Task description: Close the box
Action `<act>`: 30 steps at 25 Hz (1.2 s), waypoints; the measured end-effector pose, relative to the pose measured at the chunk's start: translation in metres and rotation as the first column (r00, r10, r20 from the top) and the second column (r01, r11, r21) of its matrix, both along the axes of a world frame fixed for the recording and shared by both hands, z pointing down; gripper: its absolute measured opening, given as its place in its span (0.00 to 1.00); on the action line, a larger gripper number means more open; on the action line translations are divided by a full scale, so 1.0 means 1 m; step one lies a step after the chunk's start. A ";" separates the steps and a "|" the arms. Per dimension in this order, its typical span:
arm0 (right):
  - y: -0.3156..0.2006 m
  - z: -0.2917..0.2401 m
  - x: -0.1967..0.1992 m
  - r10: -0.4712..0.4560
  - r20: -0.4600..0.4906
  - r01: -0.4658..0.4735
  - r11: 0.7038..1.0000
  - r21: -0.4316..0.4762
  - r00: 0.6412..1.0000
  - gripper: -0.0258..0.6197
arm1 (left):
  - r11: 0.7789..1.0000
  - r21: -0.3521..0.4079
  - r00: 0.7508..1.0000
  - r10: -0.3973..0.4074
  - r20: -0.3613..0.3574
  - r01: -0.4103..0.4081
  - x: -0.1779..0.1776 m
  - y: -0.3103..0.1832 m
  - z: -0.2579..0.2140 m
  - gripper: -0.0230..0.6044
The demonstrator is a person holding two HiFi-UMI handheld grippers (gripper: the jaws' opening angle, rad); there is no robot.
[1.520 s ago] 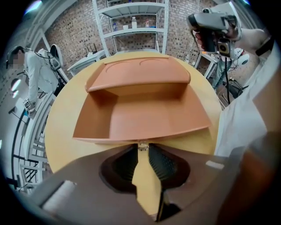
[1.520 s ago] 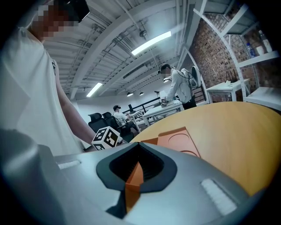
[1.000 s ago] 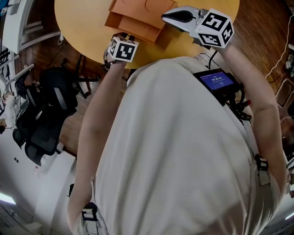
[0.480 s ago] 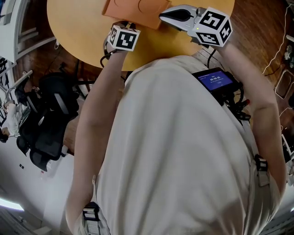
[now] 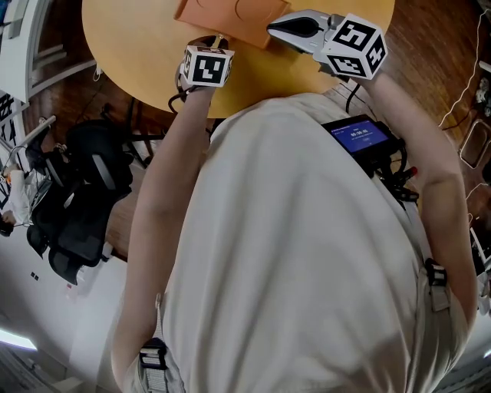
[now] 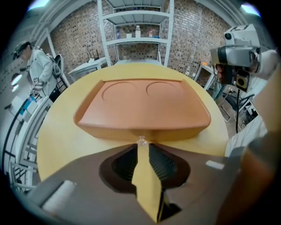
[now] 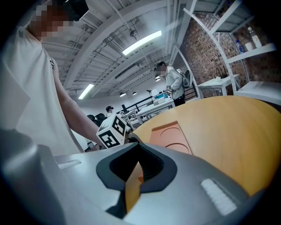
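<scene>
Orange-brown box (image 5: 230, 17): lies on the table (image 5: 138, 46), set back from the table's near edge. I find the lid down flat, with two round impressions (image 6: 142, 89) pressed into its top.
Table: round, with a yellow wooden top.
Left gripper (image 6: 141, 143): I hold it low over the table's near edge, pointing level across the top at the box's front wall. Whether the tips touch that wall I cannot confirm. The jaws are opening. I see only a thin strip of table colour in the gap, and nothing is held.
Right gripper (image 7: 138, 151): raised above the table's near edge, to the right and tilted. Its jaws stand a narrow slit apart and grasp nothing.
Marker cube (image 7: 112, 132): the left gripper's own, seen over the table's edge in the right gripper view.
Screen unit (image 5: 360, 137): worn on the person's chest, back from the table, with its blue display lit.
</scene>
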State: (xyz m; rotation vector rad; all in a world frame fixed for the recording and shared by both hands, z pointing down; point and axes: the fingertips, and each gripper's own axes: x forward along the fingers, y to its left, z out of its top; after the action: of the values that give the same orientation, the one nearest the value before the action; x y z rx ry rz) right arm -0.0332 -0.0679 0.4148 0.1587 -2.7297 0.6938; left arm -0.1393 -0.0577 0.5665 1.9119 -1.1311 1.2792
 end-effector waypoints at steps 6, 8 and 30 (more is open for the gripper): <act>0.006 -0.003 -0.009 -0.043 0.007 0.043 0.999 0.018 0.999 0.04 | 0.984 0.119 0.978 -0.113 -0.177 0.135 0.006 0.013 -0.043 0.10; 0.007 -0.006 -0.011 -0.056 0.016 0.056 0.998 0.029 0.998 0.04 | 0.966 0.206 0.959 -0.100 -0.266 0.158 0.012 0.014 -0.068 0.04; 0.018 -0.032 -0.022 -0.143 0.066 0.133 0.983 0.129 0.988 0.04 | 0.855 0.465 0.869 0.035 -0.494 0.230 0.021 0.018 -0.157 0.04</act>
State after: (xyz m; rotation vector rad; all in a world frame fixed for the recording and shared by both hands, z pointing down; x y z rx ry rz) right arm -0.0548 -0.0499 0.3828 -0.0293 -2.8231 0.5016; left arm -0.1179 -0.0398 0.4098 2.3328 -1.3525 0.3859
